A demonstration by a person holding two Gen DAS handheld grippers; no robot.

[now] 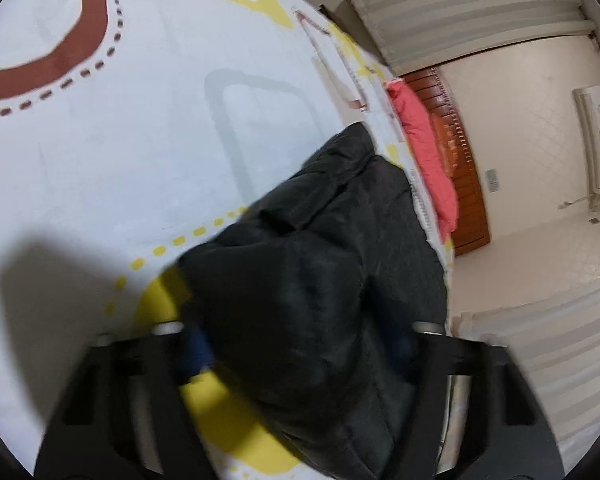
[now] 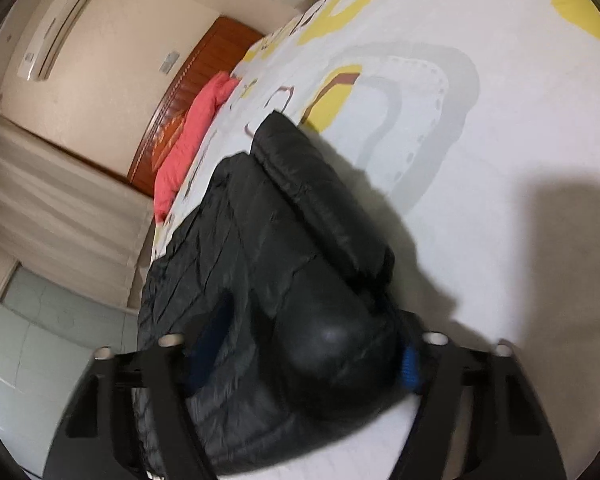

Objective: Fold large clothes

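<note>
Left wrist view: the left gripper (image 1: pixel 296 354) is reaching in from the bottom of the frame, its two black fingers (image 1: pixel 180 356) standing on either side of a bulky fold of a black padded jacket (image 1: pixel 320 264); the blue pads are sitting close against the cloth, but the blur is making it impossible to tell whether they are pressing on it. The jacket is lying across the lower centre and right of the frame on a white bedsheet (image 1: pixel 140 152) printed with yellow, brown and grey shapes, near the bed's right-hand edge. Beyond it, at centre right, a pink garment (image 1: pixel 424 148) is resting along the bed's far edge beside a wooden headboard (image 1: pixel 468 192), with a pale curtain (image 1: pixel 460 12) and a wall air conditioner (image 1: pixel 594 140) showing at upper right. Right wrist view: the right gripper (image 2: pixel 300 364) is coming in from the bottom edge with a rounded, puffy bulge of the jacket (image 2: pixel 260 240) filling the gap between its fingers (image 2: pixel 410 364); whether the pads are clamping it cannot be told. Here the jacket is stretching from the lower centre up toward the middle of the frame, along the left edge of the bedsheet (image 2: pixel 480 160), with the pink garment (image 2: pixel 192 132) and headboard (image 2: pixel 204 64) at upper left.
</note>
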